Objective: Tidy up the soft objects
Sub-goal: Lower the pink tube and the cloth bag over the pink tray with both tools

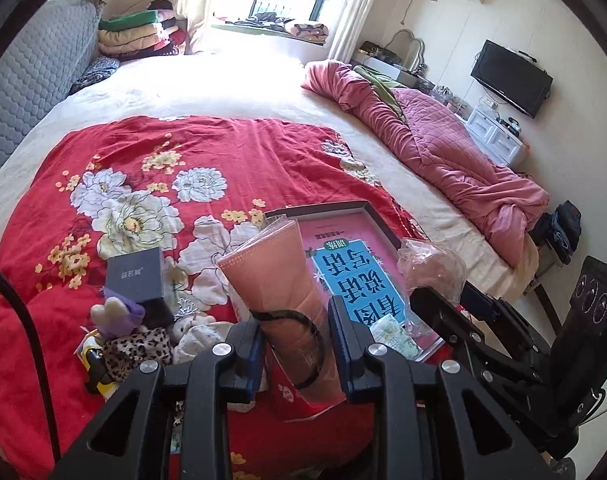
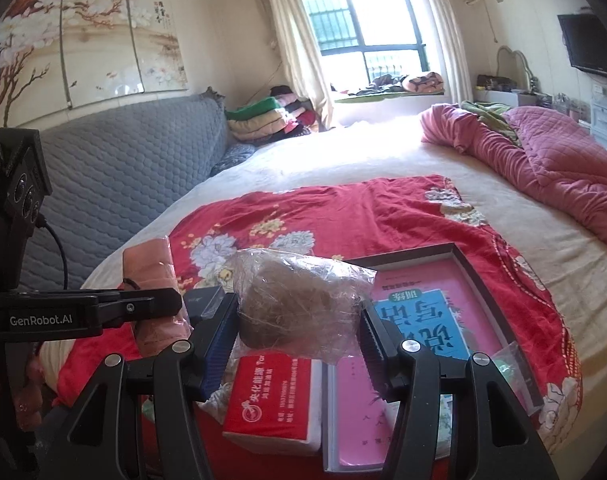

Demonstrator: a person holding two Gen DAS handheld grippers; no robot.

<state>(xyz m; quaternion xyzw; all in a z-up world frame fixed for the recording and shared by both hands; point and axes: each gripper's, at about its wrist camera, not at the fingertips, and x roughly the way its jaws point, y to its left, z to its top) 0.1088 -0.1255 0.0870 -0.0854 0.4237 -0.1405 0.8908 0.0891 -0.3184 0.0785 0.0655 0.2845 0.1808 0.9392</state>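
Bedroom, mid-tidy: my left gripper (image 1: 295, 344) is clenched on a peach-pink packet (image 1: 279, 280) of soft fabric in clear film, its long axis running up and away from the fingers toward twelve o'clock, a black cord looped round its lower end. My right gripper (image 2: 299, 332) clasps a crinkled clear bag (image 2: 299, 304) of tan, fibrous stuff, the pads pressing its sides and the bulk bulging above the jaws at twelve o'clock. Both loads ride clear above the red floral blanket (image 1: 151, 152) on the bed. From the right wrist, the left gripper and its packet sit at nine o'clock, near but apart. Directly under my right fingers, at six o'clock, lie a red-and-white tissue pack (image 2: 275, 400) and pink booklets, and at three to four o'clock the open box lid (image 2: 455, 256) holds a pink-and-blue book (image 2: 435, 320). From the left wrist, a dark square box (image 1: 137, 276) and a heap of plush toys (image 1: 151, 332) crowd eight to nine o'clock. I judge the right hand the nearer to the lid; whichever spot is chosen, the books, tissue pack and toys hem in the landing room, and the bare blanket at twelve o'clock is freer.
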